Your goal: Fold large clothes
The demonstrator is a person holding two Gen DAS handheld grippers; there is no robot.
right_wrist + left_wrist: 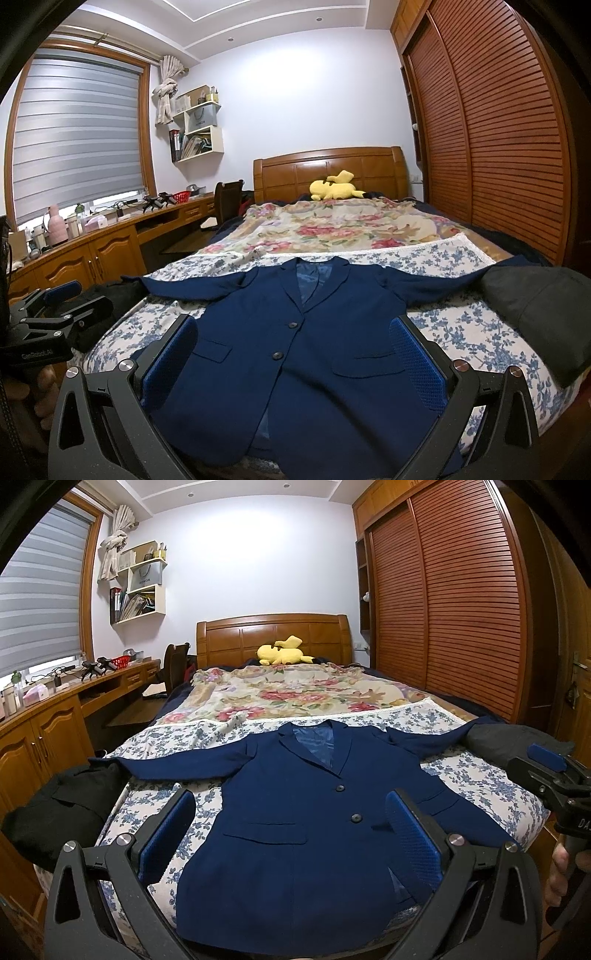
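Navy-blue woven suit jacket (295, 812) lies flat, front up, sleeves spread, at the foot end of the bed's blue-floral white cover (480, 775), hem at the near edge. Left gripper (291, 834) & right gripper (295, 358) hover above it w/ jaws wide open, holding nothing. Dark folded garments sit at both near corners: black (66, 805), grey (535, 306).

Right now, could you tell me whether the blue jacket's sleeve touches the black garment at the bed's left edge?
Touching. In the left wrist view the blue jacket has its sleeve end lying against the black garment, with no bedsheet visible between them.
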